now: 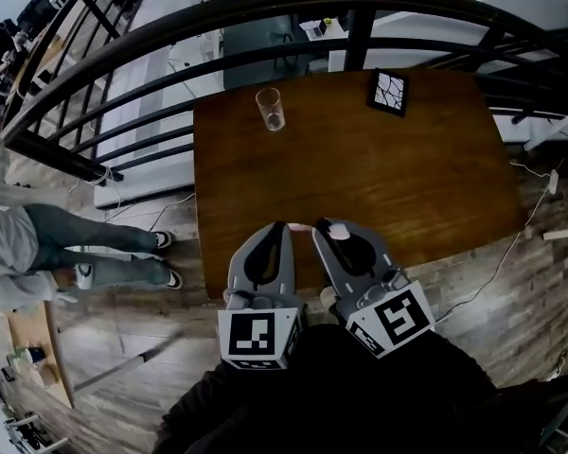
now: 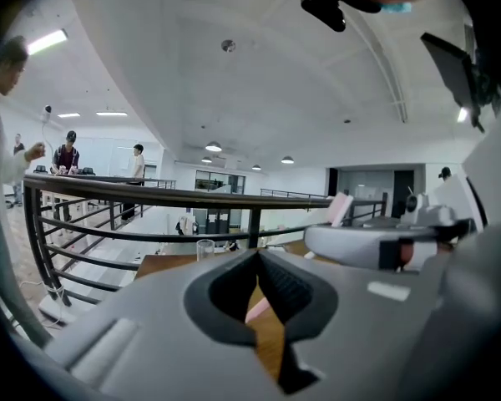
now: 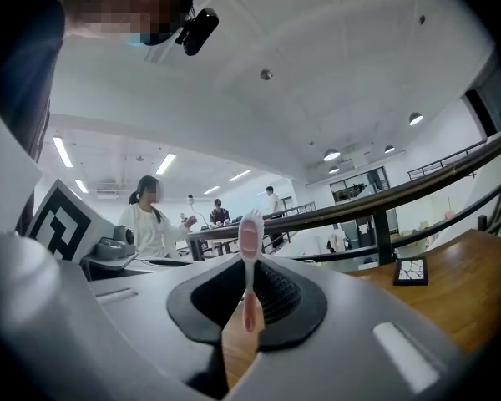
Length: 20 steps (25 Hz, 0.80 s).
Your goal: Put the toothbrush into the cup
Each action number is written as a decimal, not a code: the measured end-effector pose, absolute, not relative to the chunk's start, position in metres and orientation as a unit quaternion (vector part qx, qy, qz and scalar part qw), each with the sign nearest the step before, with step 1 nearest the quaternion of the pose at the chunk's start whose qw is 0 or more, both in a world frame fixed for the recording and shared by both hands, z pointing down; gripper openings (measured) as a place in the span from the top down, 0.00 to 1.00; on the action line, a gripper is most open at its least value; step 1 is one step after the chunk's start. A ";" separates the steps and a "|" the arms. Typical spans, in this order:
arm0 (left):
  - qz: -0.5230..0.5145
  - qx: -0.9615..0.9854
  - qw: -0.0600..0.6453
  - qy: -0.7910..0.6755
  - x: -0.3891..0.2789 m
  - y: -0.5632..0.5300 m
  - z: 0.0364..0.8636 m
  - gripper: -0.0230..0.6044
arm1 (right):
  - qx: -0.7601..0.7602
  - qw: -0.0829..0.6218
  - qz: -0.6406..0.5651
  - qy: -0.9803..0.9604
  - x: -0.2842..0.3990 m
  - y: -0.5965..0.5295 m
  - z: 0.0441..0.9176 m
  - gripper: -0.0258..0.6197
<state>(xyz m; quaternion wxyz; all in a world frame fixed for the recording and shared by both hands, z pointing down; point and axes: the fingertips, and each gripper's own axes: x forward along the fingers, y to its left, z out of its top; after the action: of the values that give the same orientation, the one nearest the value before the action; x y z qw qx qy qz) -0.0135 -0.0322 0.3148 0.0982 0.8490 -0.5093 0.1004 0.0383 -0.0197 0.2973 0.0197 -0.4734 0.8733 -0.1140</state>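
A pink toothbrush [image 3: 250, 239] stands upright in my right gripper [image 3: 250, 266], whose jaws are shut on its neck, bristle head above. From the head view its head [image 1: 341, 234] pokes over that gripper [image 1: 329, 227] and its handle end [image 1: 301, 225] reaches toward my left gripper [image 1: 280, 227]. The left gripper's [image 2: 257, 256] tips meet. A pink bit of handle [image 2: 256, 310] shows in the gap below them; whether it touches it I cannot tell. Both grippers hover at the near edge of the brown table [image 1: 417, 187]. The clear glass cup [image 1: 270, 109] stands upright near the far left corner.
A black tile with white crack lines [image 1: 388, 92] lies at the table's far right. A dark metal railing [image 1: 265, 12] curves behind the table. A person in grey [image 1: 38, 244] stands on the floor to the left. A cable [image 1: 492, 263] trails past the right edge.
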 end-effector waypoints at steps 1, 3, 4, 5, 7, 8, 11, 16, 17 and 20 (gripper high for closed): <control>0.104 0.848 0.099 -0.510 -0.006 -0.041 0.315 0.95 | -0.471 0.021 -0.113 0.875 0.045 -0.029 0.297 0.92; 0.110 0.847 0.096 -0.511 0.007 -0.056 0.314 0.95 | -0.465 0.024 -0.115 0.877 0.056 -0.047 0.296 0.92; 0.111 0.846 0.094 -0.513 0.013 -0.064 0.312 0.95 | -0.463 0.027 -0.117 0.878 0.060 -0.055 0.295 0.92; 0.112 0.845 0.092 -0.515 0.018 -0.070 0.309 0.95 | -0.460 0.030 -0.119 0.880 0.065 -0.062 0.293 0.92; 0.113 0.841 0.088 -0.521 0.026 -0.082 0.302 0.95 | -0.453 0.036 -0.120 0.883 0.071 -0.076 0.287 0.92; 0.112 0.840 0.083 -0.525 0.028 -0.087 0.299 0.95 | -0.449 0.040 -0.118 0.885 0.073 -0.082 0.284 0.92; 0.107 0.832 0.073 -0.539 0.027 -0.102 0.290 0.95 | -0.440 0.049 -0.108 0.890 0.075 -0.100 0.274 0.92; 0.108 0.817 0.071 -0.562 0.017 -0.119 0.287 0.95 | -0.422 0.050 -0.112 0.898 0.068 -0.122 0.272 0.92; 0.110 0.815 0.074 -0.565 0.015 -0.122 0.290 0.95 | -0.419 0.047 -0.116 0.900 0.065 -0.126 0.275 0.92; 0.112 0.811 0.084 -0.568 0.008 -0.134 0.299 0.95 | -0.414 0.035 -0.124 0.901 0.057 -0.137 0.286 0.92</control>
<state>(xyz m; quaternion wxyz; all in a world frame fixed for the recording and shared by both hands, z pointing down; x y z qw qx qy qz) 0.0082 -0.1336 0.2993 0.0840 0.8112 -0.5678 0.1118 0.0570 -0.1372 0.2859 0.0353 -0.4142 0.9010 -0.1238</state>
